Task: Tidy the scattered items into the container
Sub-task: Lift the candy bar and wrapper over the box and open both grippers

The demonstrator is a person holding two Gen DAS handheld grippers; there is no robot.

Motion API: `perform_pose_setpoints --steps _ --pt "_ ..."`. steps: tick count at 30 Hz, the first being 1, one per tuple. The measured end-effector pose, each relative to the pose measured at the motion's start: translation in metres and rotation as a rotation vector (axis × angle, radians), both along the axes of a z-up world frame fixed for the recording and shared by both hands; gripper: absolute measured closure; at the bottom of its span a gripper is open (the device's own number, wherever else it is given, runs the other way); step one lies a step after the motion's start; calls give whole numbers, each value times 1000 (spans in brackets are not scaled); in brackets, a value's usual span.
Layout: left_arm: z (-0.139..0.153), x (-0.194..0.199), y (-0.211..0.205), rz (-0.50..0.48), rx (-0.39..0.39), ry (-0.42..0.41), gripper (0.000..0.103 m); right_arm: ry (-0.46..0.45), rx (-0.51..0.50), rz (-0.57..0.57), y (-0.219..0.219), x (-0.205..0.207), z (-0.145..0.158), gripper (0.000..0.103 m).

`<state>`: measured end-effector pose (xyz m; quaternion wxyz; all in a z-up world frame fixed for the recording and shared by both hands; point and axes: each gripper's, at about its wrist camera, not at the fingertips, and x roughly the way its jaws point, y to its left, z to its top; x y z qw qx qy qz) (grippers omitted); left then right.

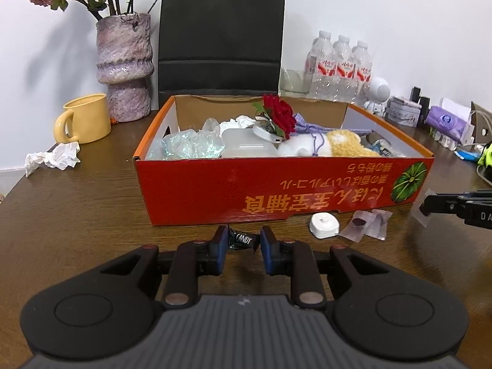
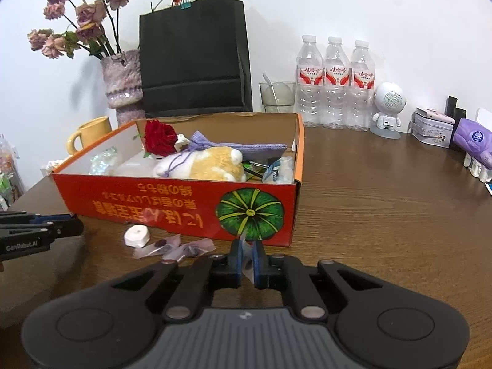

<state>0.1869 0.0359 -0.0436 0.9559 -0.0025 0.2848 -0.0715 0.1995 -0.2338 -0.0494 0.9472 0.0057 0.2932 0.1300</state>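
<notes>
A red cardboard box (image 1: 276, 196) (image 2: 172, 206) sits on the brown table, holding a plush toy (image 2: 215, 164), a red rose (image 1: 281, 115), a purple pouch and several other bits. My left gripper (image 1: 243, 233) hovers just in front of the box, shut on a black candy packet (image 1: 241, 241). My right gripper (image 2: 247, 246) is shut on a clear plastic wrapper (image 2: 247, 266) near the box's front right corner. Between the two grippers, a white round piece (image 1: 324, 224) (image 2: 137, 236) and clear wrappers with dark sweets (image 1: 367, 224) (image 2: 175, 247) lie on the table. A crumpled tissue (image 1: 53, 158) lies left of the box.
Behind the box stand a purple vase of dried roses (image 1: 124, 67), a yellow mug (image 1: 84, 118), a black paper bag (image 1: 221, 37), a glass (image 2: 276, 97) and three water bottles (image 2: 335, 83). A white figurine (image 2: 389, 107), a tin and a purple tissue pack (image 2: 475, 141) line the right.
</notes>
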Motion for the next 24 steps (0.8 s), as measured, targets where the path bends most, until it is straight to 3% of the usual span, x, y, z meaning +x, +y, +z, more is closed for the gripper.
perform_pose_setpoints --steps 8,13,19,24 --pt "19 -26 4 5 -46 -60 80 -47 69 27 -4 -24 21 97" --pt "47 -35 2 -4 -35 -158 80 -112 128 69 -3 -27 52 97" --pt "80 -2 -1 2 -32 -237 80 -166 153 68 8 4 80 97" --pt "87 44 2 34 -46 -246 80 -168 161 37 18 53 87 97"
